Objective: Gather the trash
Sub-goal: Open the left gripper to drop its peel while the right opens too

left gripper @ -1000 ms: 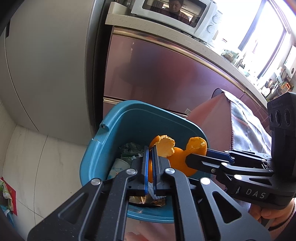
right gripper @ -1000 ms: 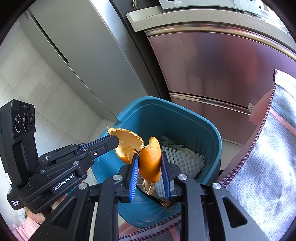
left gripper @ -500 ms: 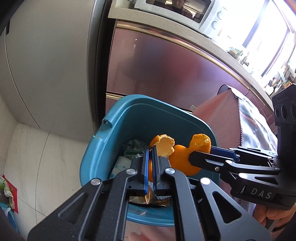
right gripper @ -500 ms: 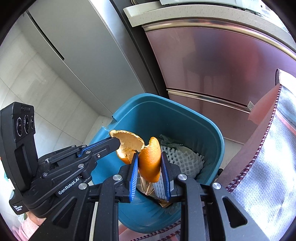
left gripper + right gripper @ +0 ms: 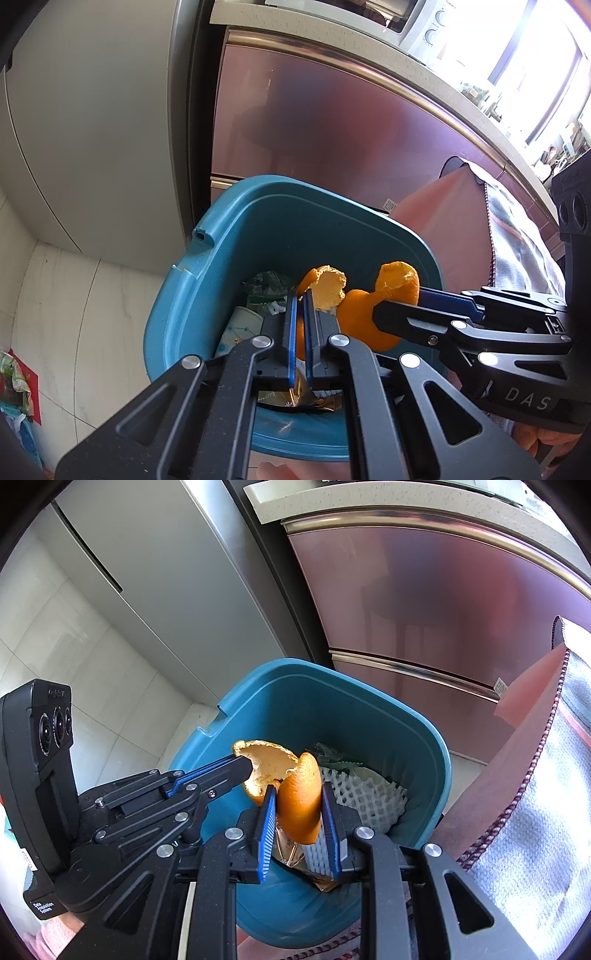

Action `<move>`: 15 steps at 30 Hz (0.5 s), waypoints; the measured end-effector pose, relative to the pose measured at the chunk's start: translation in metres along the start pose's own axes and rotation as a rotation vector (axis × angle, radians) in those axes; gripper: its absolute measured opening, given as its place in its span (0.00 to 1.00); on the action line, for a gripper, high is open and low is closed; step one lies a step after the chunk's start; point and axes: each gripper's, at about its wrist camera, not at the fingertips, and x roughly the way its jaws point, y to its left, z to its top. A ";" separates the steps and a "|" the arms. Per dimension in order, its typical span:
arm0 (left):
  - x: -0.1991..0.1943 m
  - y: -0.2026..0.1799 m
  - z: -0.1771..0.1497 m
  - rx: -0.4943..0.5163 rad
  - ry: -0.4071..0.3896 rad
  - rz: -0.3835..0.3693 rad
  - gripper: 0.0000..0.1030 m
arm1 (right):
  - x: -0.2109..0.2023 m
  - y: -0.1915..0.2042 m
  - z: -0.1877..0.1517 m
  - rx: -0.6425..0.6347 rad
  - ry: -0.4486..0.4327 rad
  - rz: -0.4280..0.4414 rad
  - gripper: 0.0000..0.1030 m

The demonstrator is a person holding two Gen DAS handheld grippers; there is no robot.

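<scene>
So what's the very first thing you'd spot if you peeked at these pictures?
The bright orange peel, pinched by both the left gripper and the right gripper right over the open teal trash bin. Next, the white foam fruit net lying inside the bin, and the shiny pinkish cabinet doors behind it.

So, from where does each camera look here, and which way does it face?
Left wrist: on the left tongs, looking down into the blue bin; own fingers pinch orange peel; right tongs enter alongside.
Right wrist: on the right tongs, also facing the bin; left tongs alongside.
Shared: bin, peel, steel cabinet fronts.
</scene>
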 end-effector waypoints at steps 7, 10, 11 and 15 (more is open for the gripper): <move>0.010 0.000 -0.002 -0.004 0.035 -0.018 0.04 | 0.003 0.001 0.000 0.001 0.003 -0.007 0.23; 0.014 -0.001 -0.003 -0.003 0.050 -0.036 0.03 | 0.003 0.001 0.000 -0.006 0.000 -0.001 0.23; 0.015 -0.001 -0.003 -0.005 0.052 -0.042 0.03 | 0.002 0.001 0.000 -0.005 -0.002 -0.002 0.23; 0.015 -0.001 -0.005 -0.011 0.055 -0.060 0.06 | 0.000 0.000 -0.002 -0.001 -0.015 -0.005 0.24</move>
